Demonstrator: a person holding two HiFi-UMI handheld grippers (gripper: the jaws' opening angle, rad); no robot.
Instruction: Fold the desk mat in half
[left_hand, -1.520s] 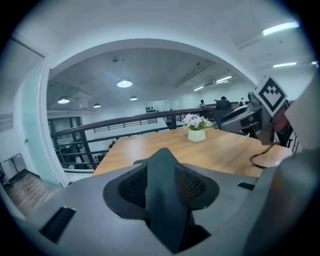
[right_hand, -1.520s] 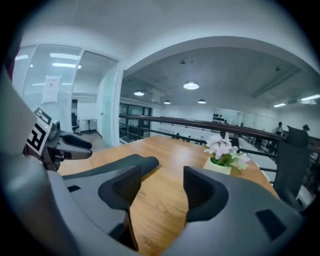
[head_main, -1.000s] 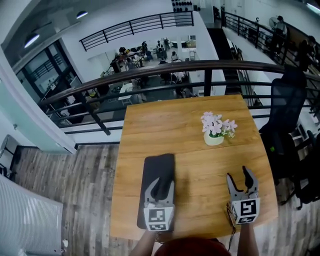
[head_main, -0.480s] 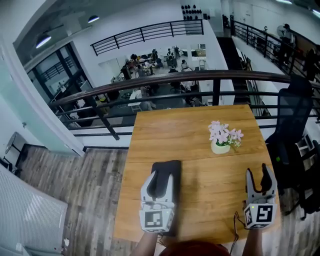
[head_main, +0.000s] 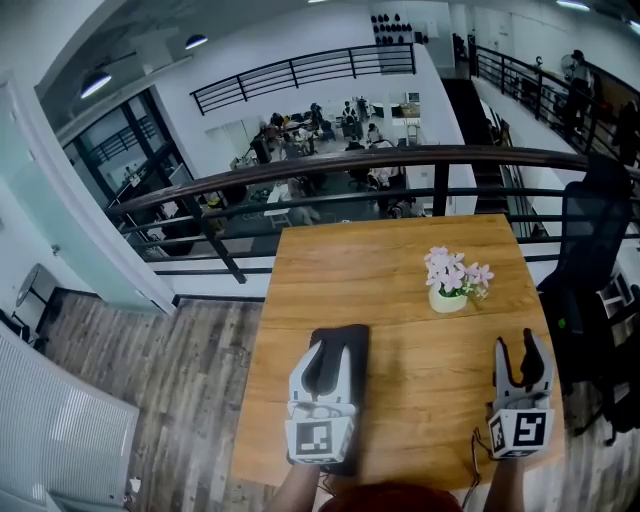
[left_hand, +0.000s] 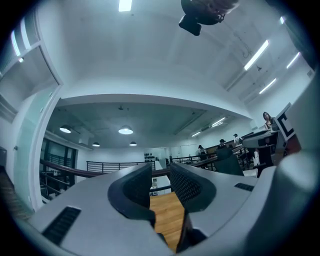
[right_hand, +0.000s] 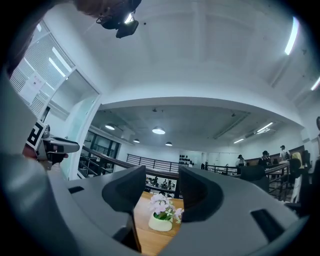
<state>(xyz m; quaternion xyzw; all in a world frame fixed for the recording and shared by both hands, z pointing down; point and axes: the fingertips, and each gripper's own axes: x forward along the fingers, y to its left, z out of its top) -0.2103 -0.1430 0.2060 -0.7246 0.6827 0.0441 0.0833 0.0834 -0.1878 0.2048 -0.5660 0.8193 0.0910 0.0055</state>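
Both grippers are riding higher above the desk (head_main: 400, 260) than a second ago, and the desk is showing a little further right in the head view. You are holding the left gripper (head_main: 326, 360) over the near end of the desk mat (head_main: 345, 332), which is lying flat as a dark, matte, round-cornered strip on the near left part of the warm, fine-grained wooden top. Its fingers have just been closing and are standing narrowly apart, with only bare wood showing through the gap. You are holding the right gripper (head_main: 519, 352) well to the right, near the desk's edge. Its fingers, also just closing, are standing wider and gripping nothing, framing the white pot (right_hand: 160, 222) of pale pink flowers (right_hand: 161, 204). Each grey plastic gripper is carrying a cube (head_main: 318, 437) with black-and-white square markers.
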